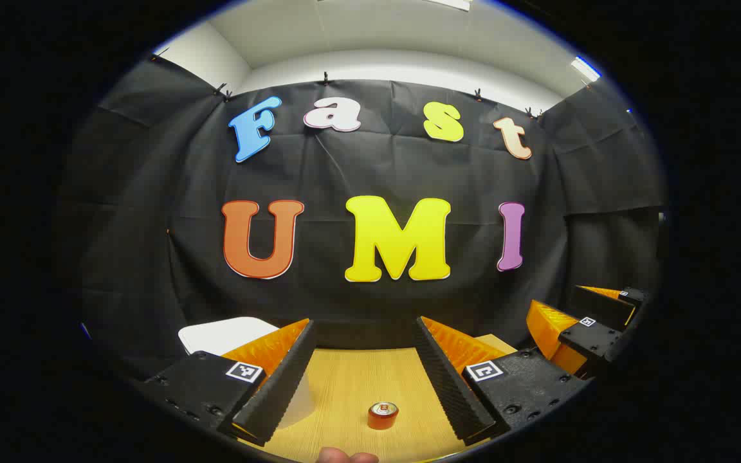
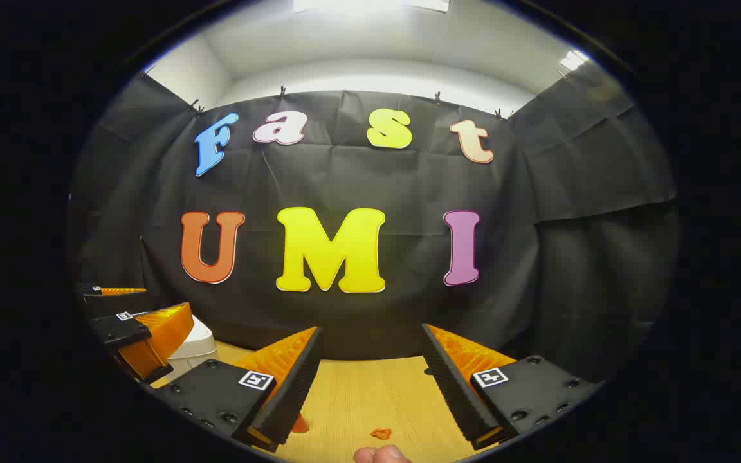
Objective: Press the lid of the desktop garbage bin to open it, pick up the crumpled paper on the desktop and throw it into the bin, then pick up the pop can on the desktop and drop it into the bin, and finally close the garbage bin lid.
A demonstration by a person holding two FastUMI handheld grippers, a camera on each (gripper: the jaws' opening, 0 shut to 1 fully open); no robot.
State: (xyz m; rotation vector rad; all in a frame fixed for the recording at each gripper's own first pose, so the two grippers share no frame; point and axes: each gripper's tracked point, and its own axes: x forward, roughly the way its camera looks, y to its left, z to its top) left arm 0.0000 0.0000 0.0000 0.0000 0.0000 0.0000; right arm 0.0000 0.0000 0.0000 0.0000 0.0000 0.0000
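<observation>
In the left gripper view, the left gripper (image 1: 366,376) is seen wide open, with nothing held between its two fingers. A pop can (image 1: 383,415) is seen standing upright on the wooden desktop (image 1: 345,386), at about 6 o'clock, in the gap between the fingers and not touched by them. The white garbage bin (image 1: 226,334) is seen at about 8 o'clock, partly hidden behind the left finger, with its lid shut. The right gripper (image 1: 592,321) is seen at about 4 o'clock, farther off.

In the right gripper view, the right gripper is seen wide open too, and nothing is held by it. A small orange scrap (image 2: 381,433) is seen on the desktop at 6 o'clock; what it is cannot be told. The bin is seen at about 8 o'clock, behind the left gripper. A fingertip (image 2: 380,454) is seen at the bottom edge.
</observation>
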